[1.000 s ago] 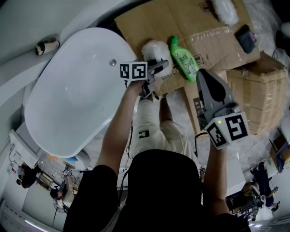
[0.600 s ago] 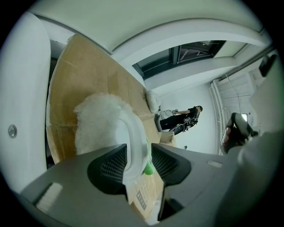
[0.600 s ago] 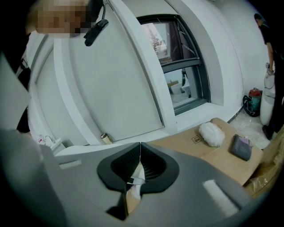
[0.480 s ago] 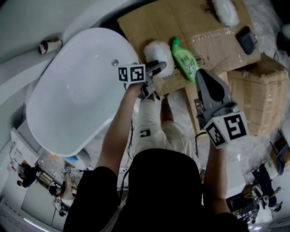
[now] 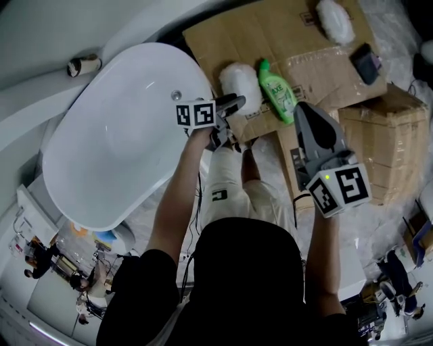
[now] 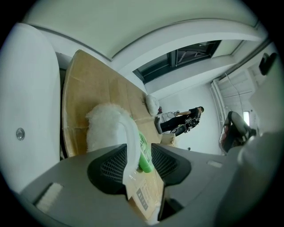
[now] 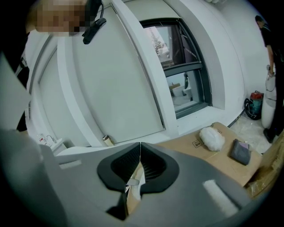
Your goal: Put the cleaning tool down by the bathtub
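Note:
The cleaning tool is a fluffy white brush (image 5: 241, 84) with a white handle; its head lies on the cardboard (image 5: 270, 30) just right of the white bathtub (image 5: 57, 142). My left gripper (image 5: 233, 103) is shut on the handle. In the left gripper view the handle (image 6: 131, 144) runs between the jaws to the fluffy head (image 6: 103, 126), with the bathtub (image 6: 31, 88) at the left. My right gripper (image 5: 302, 110) hovers to the right of the green bottle (image 5: 276, 89), shut with nothing in it; its jaw tips (image 7: 140, 145) touch.
The green bottle (image 6: 144, 155) lies next to the brush head. A second fluffy white pad (image 5: 335, 20) and a dark object (image 5: 367, 61) lie farther out on the cardboard. Cardboard boxes (image 5: 379, 145) are stacked at the right. A small roll (image 5: 82, 65) sits on the ledge behind the tub.
The left gripper and the brush have barely shifted beside the tub. The right gripper has kept its place and stays shut.

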